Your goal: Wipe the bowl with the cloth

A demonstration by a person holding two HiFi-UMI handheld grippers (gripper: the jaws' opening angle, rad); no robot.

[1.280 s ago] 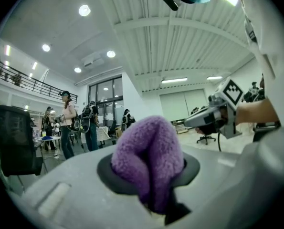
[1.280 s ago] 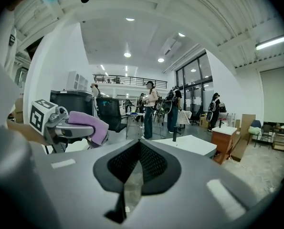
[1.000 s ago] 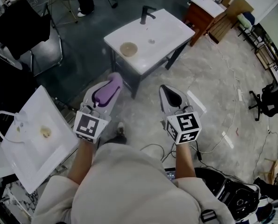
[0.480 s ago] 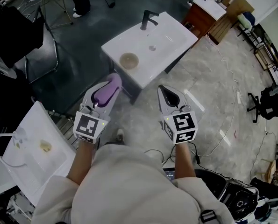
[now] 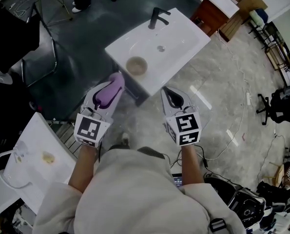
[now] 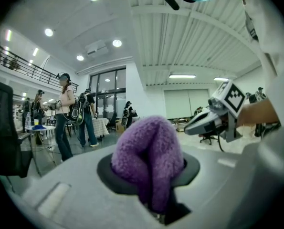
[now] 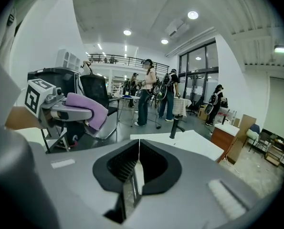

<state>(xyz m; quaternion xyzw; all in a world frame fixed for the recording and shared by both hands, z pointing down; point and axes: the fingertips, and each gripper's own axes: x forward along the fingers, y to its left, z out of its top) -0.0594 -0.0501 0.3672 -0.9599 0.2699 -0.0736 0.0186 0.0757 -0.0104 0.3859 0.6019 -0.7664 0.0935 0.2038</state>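
My left hand-held gripper [image 5: 114, 84] is clamped on the purple cloth [image 5: 106, 97], with a fold sticking out ahead as the wiping pad. The right hand-held gripper [image 5: 171, 97] is clenched and empty, probably kept free to steady the bowl [image 5: 136, 65]. The bowl sits at the sink bench [image 5: 179, 35] near corner; both grippers hang short of the bench.

My cloth [image 5: 108, 95] is a fuzzy purple wad, folded over on itself and pinched between the jaws of my left gripper [image 5: 114, 83], with its loop bulging past the tips. The bowl [image 5: 136, 66] is small, round and tan. It sits open side up on the white sink top [image 5: 183, 30], near its 7 o'clock corner. From the cloth it lies at 1 o'clock, not touching it.
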